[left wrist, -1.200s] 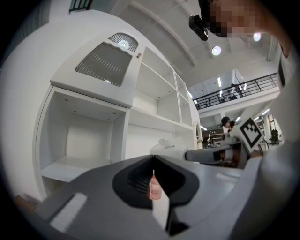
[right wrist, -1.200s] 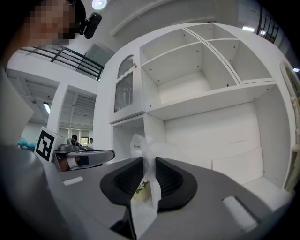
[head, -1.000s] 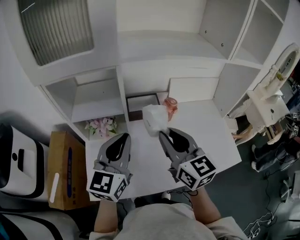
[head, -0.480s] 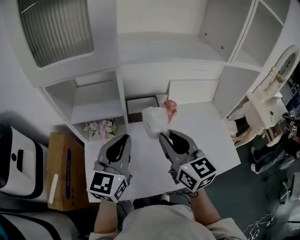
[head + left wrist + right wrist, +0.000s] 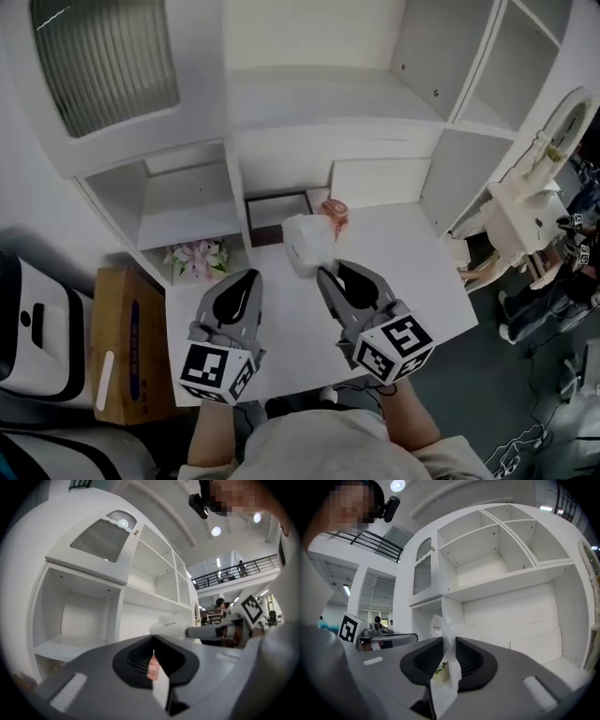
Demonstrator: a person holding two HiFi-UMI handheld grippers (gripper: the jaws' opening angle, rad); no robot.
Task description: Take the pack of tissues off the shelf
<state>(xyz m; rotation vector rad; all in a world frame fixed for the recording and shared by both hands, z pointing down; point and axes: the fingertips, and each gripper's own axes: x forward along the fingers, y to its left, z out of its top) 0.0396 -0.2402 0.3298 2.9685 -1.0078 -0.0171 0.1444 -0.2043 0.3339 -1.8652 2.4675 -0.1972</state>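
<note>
- The right gripper [image 5: 325,272] is pinching the pack of tissues [image 5: 306,242] by a fold of its clear wrapper, its jaws standing narrow with the plastic squeezed between the pads.
- The pack is sitting outside the shelf unit [image 5: 328,103], over the rear middle of the white worktop [image 5: 403,253]; whether it is touching the surface cannot be told.
- The left gripper [image 5: 248,275] is hovering over the worktop's left part, beside the right gripper, its jaws pressed together with nothing between them.
- A pink cup [image 5: 336,211] is standing just behind the pack, near the worktop's rear edge.
- A dark-rimmed tray [image 5: 278,208] is lying at the rear edge, left of the cup.
- A bunch of pink flowers [image 5: 199,258] is showing at the worktop's left edge.
</note>
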